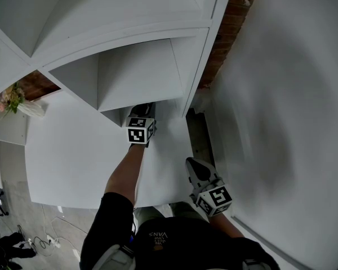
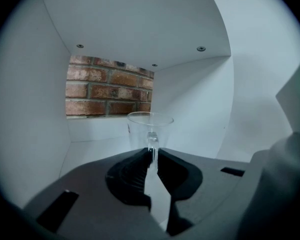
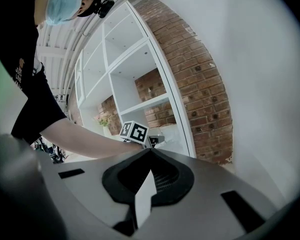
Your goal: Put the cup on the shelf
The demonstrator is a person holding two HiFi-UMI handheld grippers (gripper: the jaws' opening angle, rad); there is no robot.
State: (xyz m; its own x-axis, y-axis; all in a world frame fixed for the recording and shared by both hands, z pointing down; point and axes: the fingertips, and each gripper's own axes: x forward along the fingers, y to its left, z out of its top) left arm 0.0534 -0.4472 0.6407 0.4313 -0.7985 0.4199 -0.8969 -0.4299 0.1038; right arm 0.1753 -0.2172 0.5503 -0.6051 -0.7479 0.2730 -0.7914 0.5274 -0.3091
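Note:
A clear plastic cup stands upright inside a white shelf compartment. My left gripper is shut on the cup's near wall, and its jaws hide the cup's base. In the head view the left gripper reaches into the lowest opening of the shelf unit, and only its marker cube shows plainly. My right gripper hangs back on the right, away from the shelf. In its own view the right gripper has its jaws together with nothing between them.
Red brick wall shows through the open back of the compartment. A plain white wall stands on the right. A vase of flowers sits on a ledge at far left. Cables lie on the floor at lower left.

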